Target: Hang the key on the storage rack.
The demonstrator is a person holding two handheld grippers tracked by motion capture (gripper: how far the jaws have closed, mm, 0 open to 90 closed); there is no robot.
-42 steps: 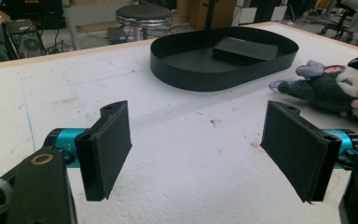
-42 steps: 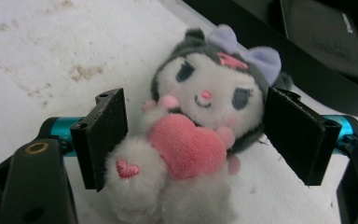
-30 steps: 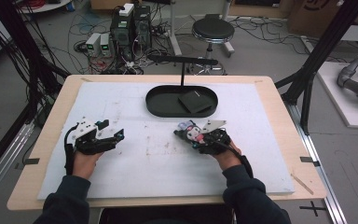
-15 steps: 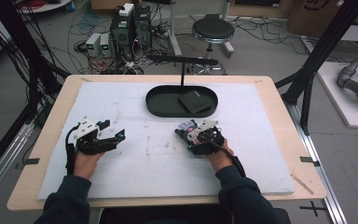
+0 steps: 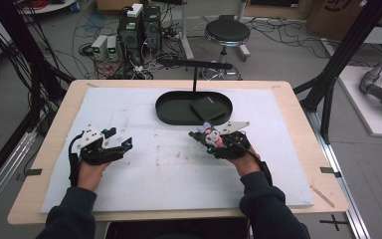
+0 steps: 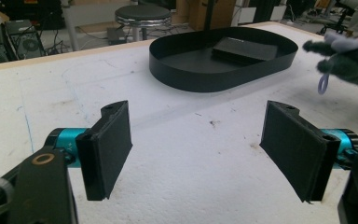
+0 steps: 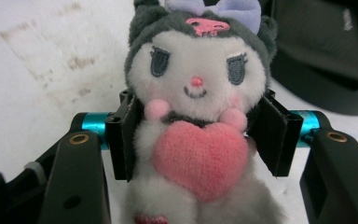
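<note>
Between my right gripper's [image 7: 196, 140] two black pads sits a small plush toy [image 7: 196, 116], and both pads press into its fluffy sides. These jaws have just been closing a bit on the toy, and they stand partly open because its soft body fills the gap. It has a white face, a grey hood, a purple bow and a pink heart on its tummy. From the high view, the toy [image 5: 210, 137] is near the middle of the white mat [image 5: 179, 184], and the black oval tray [image 5: 171, 110] is close by at 12 o'clock. A flat black box [image 5: 208, 108] lies in that tray. Far off at 9 o'clock is my left gripper [image 5: 122, 148]. Its jaws are wide open, with nothing between them.
</note>
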